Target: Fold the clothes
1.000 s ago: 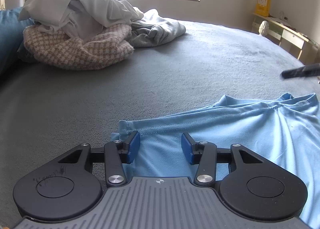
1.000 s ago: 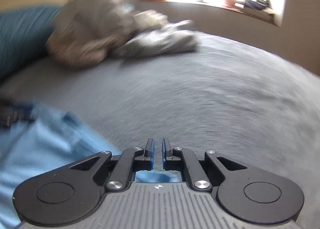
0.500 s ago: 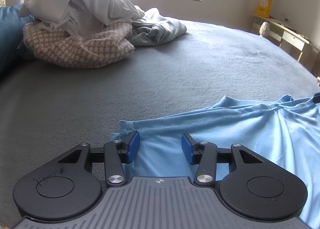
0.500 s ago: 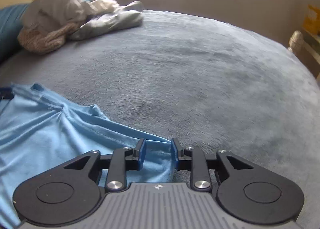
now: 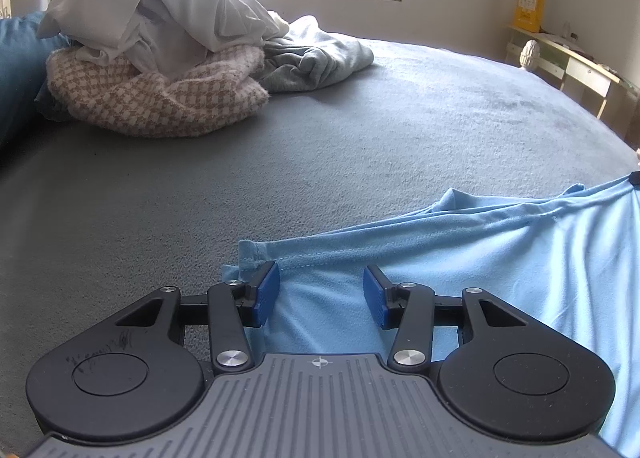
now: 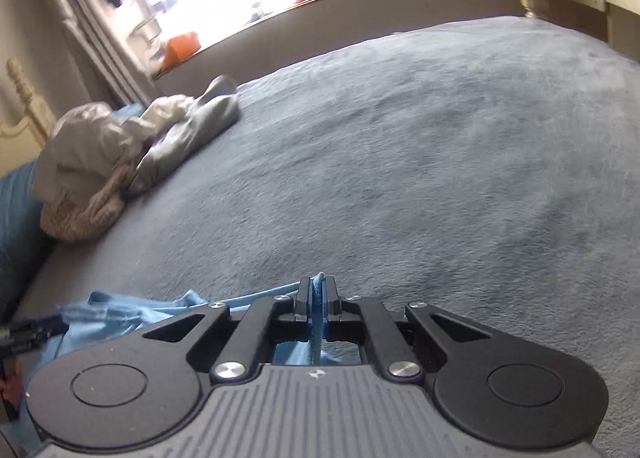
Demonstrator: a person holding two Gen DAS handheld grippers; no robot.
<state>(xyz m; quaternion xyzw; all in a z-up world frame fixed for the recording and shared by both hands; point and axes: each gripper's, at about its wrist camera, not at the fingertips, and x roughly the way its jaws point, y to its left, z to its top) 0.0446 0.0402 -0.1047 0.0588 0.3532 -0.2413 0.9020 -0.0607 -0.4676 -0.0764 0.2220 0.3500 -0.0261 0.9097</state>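
The light blue shirt [image 5: 500, 258] lies spread on the grey bedcover [image 5: 360, 130], and its hemmed edge runs as a long line from the corner beside the left gripper [image 5: 320, 294] out to the far right, where it rises toward a dark tip at the edge of the view. That line is what the next move hangs on: the right gripper [image 6: 318, 298] is clamped on a thin fold of the blue cloth, a little tuft poking up between its blue pads [image 6: 306, 298], while the left gripper sits with its jaws apart, the shirt's near corner lying flat between and under them, the pads not pressing on it. So one end of the edge is pinched and the other is only straddled (the left hand is plainly the nearer one to that loose corner), and I judge the left jaws must close on the hem before the edge can be lifted or drawn taut. From the right wrist view most of the shirt is cut off behind the gripper body; only a bunched strip shows at lower left, beside a dark shape that may be the other tool. That view is also tilted and slightly blurred. A pile of other clothes [image 5: 160, 58] waits well apart, near the window; what each piece is cannot be told.
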